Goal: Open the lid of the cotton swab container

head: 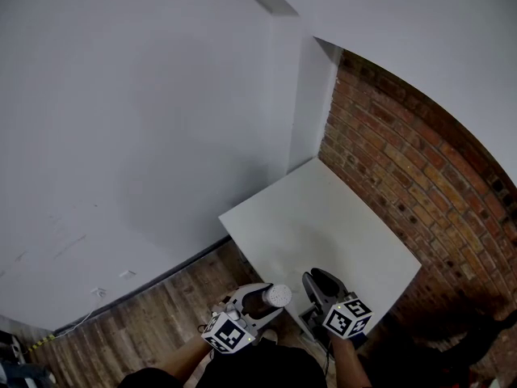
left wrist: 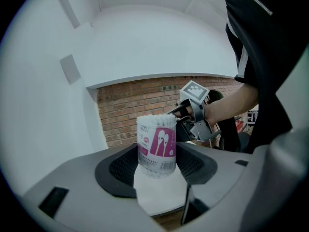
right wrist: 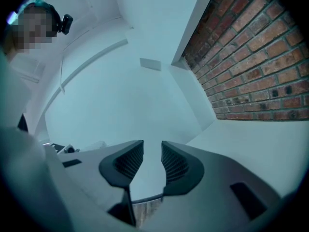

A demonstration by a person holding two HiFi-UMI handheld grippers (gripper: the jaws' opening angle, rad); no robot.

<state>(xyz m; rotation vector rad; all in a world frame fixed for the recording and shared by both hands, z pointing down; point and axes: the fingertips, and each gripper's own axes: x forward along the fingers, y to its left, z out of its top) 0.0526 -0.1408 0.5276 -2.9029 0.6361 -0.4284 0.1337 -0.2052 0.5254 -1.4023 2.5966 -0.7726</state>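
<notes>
The left gripper (left wrist: 155, 174) is pinching the cotton swab container (left wrist: 157, 146) by its lower half, one ribbed pad pressing on each side. The container is standing upright between the jaws, its pink label facing the camera and white swab tips showing at its top and bottom. Whether the lid is still seated cannot be told.

The right gripper (right wrist: 152, 161) is holding its jaws a narrow gap apart, with nothing between them. In the left gripper view it is sitting just beside the container's top rim, marker cube (left wrist: 194, 91) uppermost. Contact cannot be confirmed.

In the head view the container is hanging in the air over the near-left edge of the white tabletop (head: 323, 217). A brick wall (head: 420, 168) is running along the tabletop's right edge and a white wall (head: 145, 120) is rising behind it. Wooden floor (head: 153, 314) is showing to the left.
</notes>
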